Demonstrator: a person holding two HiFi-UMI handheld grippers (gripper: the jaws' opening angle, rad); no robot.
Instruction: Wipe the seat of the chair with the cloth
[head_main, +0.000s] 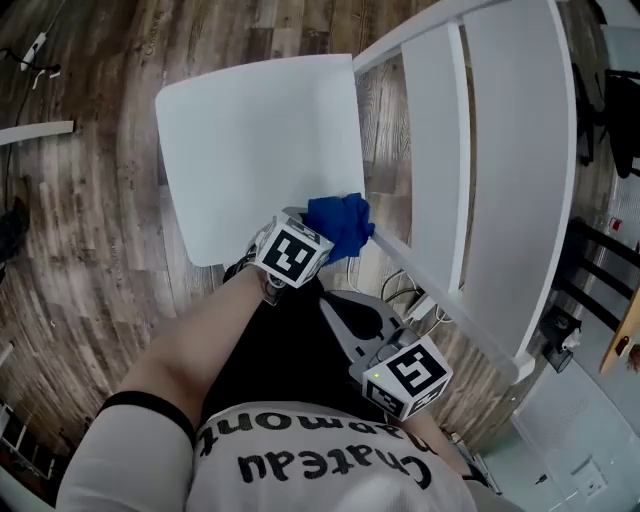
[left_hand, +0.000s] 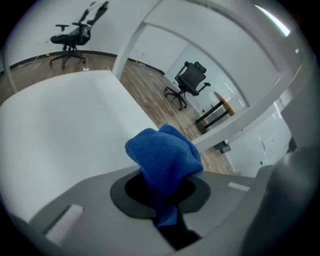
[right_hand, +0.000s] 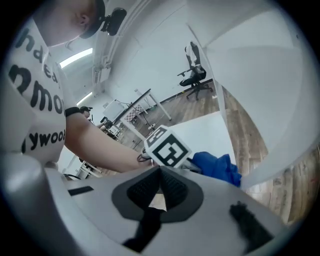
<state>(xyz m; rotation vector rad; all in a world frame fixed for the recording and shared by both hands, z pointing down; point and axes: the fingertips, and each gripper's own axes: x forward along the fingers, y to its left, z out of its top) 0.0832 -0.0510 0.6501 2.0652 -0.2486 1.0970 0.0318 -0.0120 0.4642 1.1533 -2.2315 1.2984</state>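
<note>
Fingers of the left gripper (left_hand: 161, 194) were clamped on the cloth (left_hand: 162, 152), held at the seat (head_main: 255, 140) corner beside the backrest (head_main: 510, 150). Right gripper (right_hand: 159, 186) fingers were together, empty, off the seat. Wiping appeared under way at that corner; the area already covered could not be judged.

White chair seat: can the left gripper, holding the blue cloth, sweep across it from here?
Probably yes. The left gripper is shut on the blue microfibre cloth at the corner of the white chair seat beside the backrest; the seat is bare, and the right gripper hangs back, shut.
</note>
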